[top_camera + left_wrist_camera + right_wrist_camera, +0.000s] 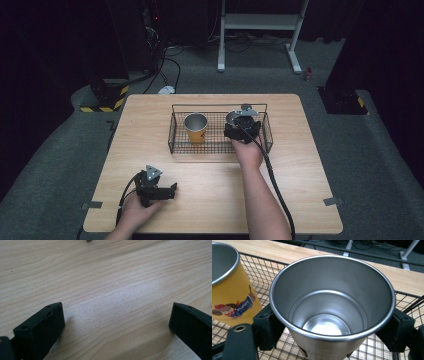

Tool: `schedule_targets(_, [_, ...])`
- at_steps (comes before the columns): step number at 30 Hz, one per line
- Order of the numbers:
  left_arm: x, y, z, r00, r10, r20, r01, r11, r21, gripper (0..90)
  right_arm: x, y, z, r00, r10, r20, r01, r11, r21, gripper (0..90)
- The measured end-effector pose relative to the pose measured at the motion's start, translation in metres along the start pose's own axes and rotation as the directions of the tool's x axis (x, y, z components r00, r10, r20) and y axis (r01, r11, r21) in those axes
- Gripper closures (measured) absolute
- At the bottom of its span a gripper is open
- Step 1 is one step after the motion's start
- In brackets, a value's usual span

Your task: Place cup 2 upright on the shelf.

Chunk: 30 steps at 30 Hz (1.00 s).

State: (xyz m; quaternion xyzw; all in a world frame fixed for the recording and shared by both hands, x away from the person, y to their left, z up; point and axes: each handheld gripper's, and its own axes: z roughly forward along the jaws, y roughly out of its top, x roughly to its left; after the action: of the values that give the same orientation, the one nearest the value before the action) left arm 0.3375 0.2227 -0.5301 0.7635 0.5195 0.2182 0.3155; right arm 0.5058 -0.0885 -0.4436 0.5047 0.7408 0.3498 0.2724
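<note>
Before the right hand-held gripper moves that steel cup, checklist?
1. Jaws of right hand-held gripper on both sides of steel cup: ok.
2. Firm clamp: cannot tell.
3. Cup upright, nothing inside: ok.
4. Yellow cup apart from it in wire basket: ok.
5. Left hand-held gripper open, over bare table, out of the way: ok.
6. Cup lifted off basket floor: cannot tell.

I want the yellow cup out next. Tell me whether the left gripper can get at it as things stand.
Probably yes. The left gripper rests open and empty on the table, and the yellow cup stands upright in the wire basket, top uncovered, apart from the right gripper.
</note>
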Motion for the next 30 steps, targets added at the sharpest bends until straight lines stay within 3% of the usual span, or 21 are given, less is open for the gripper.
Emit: schedule_targets(30, [0.0,0.0,0.0,1.0,-0.001,0.001,0.001,1.0,-0.001,0.6,0.001,-0.011,0.017,0.9999,0.011,-0.004,-0.01,0.9935,0.114,18.4])
